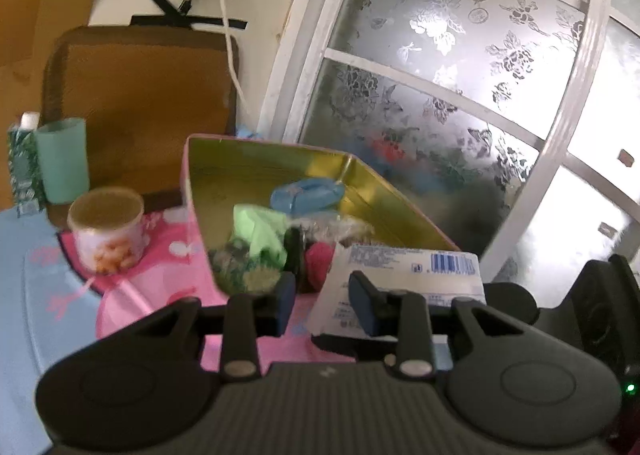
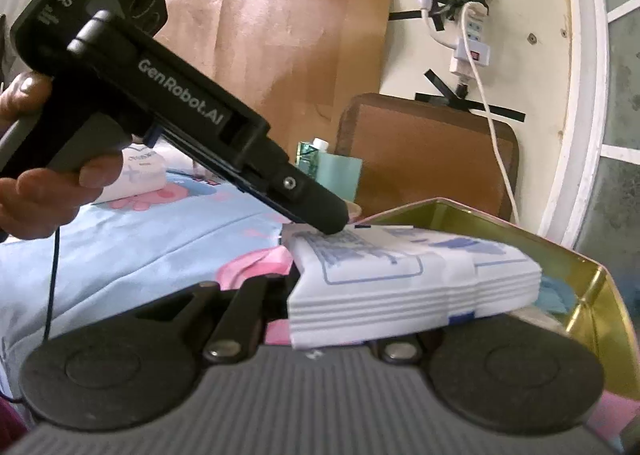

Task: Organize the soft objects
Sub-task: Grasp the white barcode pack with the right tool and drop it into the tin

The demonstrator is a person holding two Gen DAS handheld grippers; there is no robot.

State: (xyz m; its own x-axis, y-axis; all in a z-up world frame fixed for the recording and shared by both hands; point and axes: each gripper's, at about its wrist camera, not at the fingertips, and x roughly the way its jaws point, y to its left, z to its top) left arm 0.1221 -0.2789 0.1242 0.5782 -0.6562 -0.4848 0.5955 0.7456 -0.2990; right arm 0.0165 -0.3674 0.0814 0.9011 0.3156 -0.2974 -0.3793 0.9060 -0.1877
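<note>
Several soft things are already lying in the tin [image 1: 256, 163]: a blue bag [image 1: 308, 193], a green cloth [image 1: 260, 231], a red ball [image 1: 320, 259]. The right gripper [image 2: 320, 319] is clamping the tissue pack [image 2: 400, 279] just over the rim, still to be dropped in. The left gripper [image 1: 322, 297] is pinching the pack's near corner.
</note>
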